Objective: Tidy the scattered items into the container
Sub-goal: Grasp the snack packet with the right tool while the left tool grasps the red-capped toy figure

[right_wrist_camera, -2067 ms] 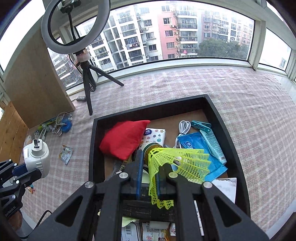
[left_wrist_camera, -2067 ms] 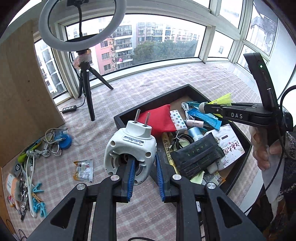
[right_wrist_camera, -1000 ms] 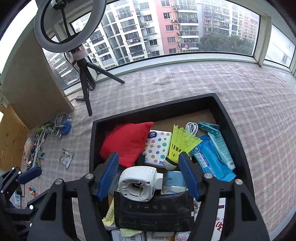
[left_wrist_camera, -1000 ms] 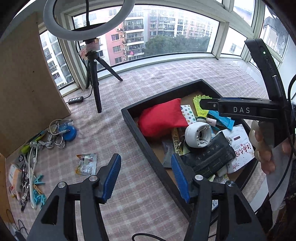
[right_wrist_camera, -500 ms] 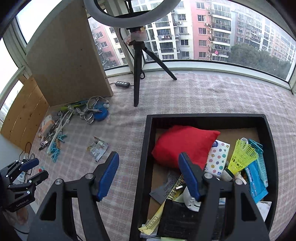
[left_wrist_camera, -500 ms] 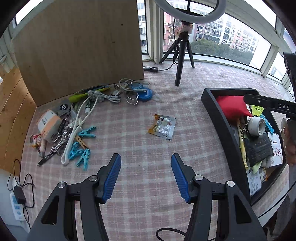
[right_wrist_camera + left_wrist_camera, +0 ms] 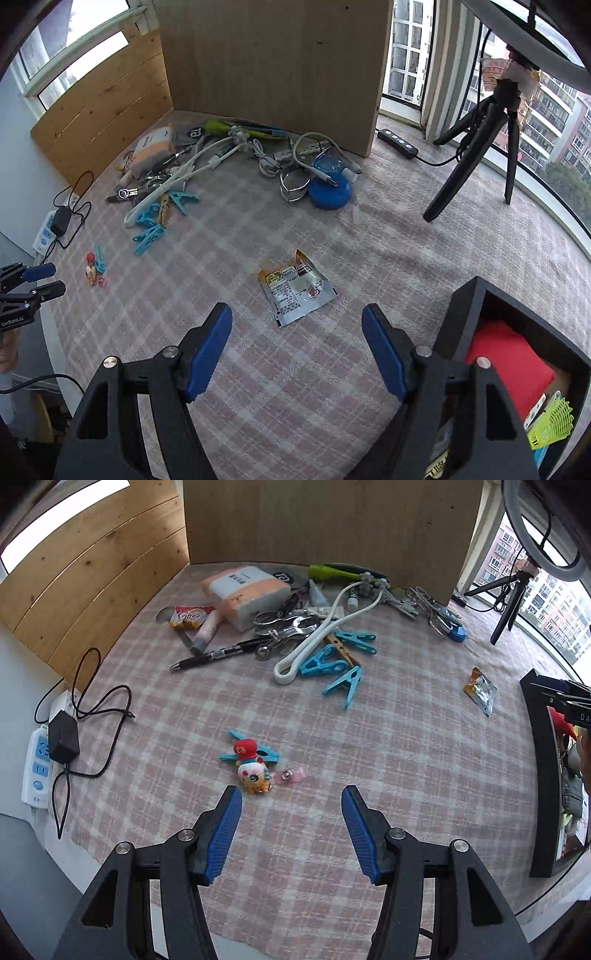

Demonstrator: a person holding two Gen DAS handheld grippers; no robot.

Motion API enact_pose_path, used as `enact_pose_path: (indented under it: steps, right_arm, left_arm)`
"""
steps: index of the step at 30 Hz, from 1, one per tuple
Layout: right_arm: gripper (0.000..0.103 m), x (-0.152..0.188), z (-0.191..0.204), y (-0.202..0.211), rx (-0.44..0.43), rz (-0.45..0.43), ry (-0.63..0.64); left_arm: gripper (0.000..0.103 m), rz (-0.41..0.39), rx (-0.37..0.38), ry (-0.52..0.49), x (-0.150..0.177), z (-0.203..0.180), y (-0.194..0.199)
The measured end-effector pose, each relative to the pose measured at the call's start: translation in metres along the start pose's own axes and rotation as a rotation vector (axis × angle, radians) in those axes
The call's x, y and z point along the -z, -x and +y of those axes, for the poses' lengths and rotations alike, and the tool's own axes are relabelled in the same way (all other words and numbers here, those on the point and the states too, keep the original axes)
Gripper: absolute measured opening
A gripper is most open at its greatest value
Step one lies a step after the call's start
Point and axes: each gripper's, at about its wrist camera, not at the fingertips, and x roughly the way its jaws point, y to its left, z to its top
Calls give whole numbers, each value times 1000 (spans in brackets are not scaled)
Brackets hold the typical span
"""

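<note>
My left gripper (image 7: 291, 808) hangs spread and empty, a small cartoon figure (image 7: 252, 768) just beyond its left finger. My right gripper (image 7: 297, 328), empty, is opening over a foil sachet (image 7: 295, 291). I should centre each before closing.

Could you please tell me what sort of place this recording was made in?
Probably an enclosed apartment balcony or sunroom set up for filming: curved windows facing apartment blocks, a ring light tripod, and a checked cloth strewn with household clutter.
</note>
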Motion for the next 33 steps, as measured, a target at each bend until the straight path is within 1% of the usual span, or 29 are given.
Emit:
enact_pose_path:
  steps: [4,8,14,18,23,28,30,33]
  right_arm:
    - [72,-10,18,-26,-5,46,118]
    - [72,-13,24,-45,-10,88,180]
    - [72,-15,18,-55,3,112,199]
    - [72,-17,13,-59,-18,128,196]
    - [72,-21,9,-69,-4,151,209]
    - [72,-27,12,-83,-28,189,248]
    - [72,-29,15,-89,-33,209,269]
    - [72,-32,16,-98,-18,228,280]
  left_arm:
    - [54,29,-31,58,7,30,-11]
    - [53,30,-30,83,6,39,-20]
    - [53,74,0,90,-2,33,-43]
    - [53,102,20,117,-8,33,-56]
    - [53,116,30,122,-16,29,-64]
    - [49,121,43,131,-18,30,-68]
    - [45,125,42,139,-18,33,-69]
    - [44,131,46,147,-19,37,-71]
